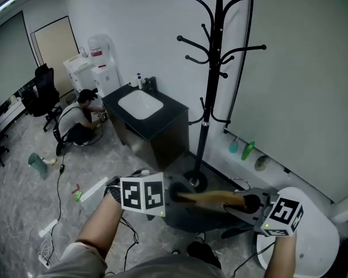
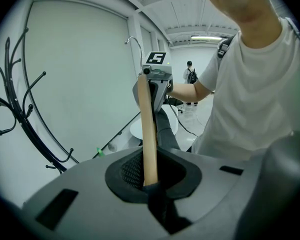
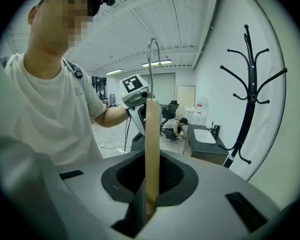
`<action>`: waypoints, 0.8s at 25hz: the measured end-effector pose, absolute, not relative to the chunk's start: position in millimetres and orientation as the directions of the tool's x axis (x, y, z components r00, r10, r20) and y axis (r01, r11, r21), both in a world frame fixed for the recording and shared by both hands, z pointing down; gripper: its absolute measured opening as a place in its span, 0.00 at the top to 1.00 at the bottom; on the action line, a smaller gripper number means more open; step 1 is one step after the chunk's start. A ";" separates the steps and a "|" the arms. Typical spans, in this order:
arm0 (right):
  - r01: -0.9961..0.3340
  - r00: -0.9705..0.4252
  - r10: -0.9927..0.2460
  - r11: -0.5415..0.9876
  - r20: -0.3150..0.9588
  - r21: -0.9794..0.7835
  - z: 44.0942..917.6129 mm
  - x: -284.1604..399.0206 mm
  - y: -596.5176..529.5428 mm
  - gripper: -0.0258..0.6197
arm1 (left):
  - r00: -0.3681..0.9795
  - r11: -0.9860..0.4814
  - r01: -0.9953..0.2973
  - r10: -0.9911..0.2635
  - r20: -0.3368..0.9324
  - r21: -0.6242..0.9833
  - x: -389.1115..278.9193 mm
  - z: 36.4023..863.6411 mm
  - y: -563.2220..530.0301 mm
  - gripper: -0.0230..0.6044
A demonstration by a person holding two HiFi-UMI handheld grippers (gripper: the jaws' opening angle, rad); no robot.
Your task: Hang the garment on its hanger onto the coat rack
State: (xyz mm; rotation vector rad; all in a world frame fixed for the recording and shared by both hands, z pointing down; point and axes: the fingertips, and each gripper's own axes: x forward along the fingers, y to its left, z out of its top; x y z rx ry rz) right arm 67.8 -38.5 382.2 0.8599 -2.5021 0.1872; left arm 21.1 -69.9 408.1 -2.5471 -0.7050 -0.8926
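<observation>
Office, marbled floor, white wall; black coat rack [image 1: 211, 80] ahead. Wooden hanger [image 1: 211, 198] held level, low, dark garment [image 1: 197, 220] draped beneath. Left gripper [image 1: 173, 194] and right gripper [image 1: 250, 203] each clamp one hanger end. Risk: uneven lift tilts hanger, garment slides; hook [image 3: 152, 59] misses prong.

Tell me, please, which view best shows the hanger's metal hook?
Right gripper view: the curved silver metal hook stands whole against the ceiling. The left gripper view shows it smaller; the head view, only the wooden hanger bar.
</observation>
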 end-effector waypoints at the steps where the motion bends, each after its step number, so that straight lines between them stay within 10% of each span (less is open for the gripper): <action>1: -0.603 -0.689 -0.538 0.797 0.486 0.028 381.6 75.3 -50.4 0.88 | 0.680 -0.817 0.554 0.333 0.653 -0.161 28.8 407.5 -81.6 0.91; 20: -0.424 -0.793 -0.385 0.905 0.472 0.026 364.3 228.7 -242.5 0.88 | 0.734 -0.902 0.404 0.219 0.643 -0.153 181.4 399.8 -266.9 0.91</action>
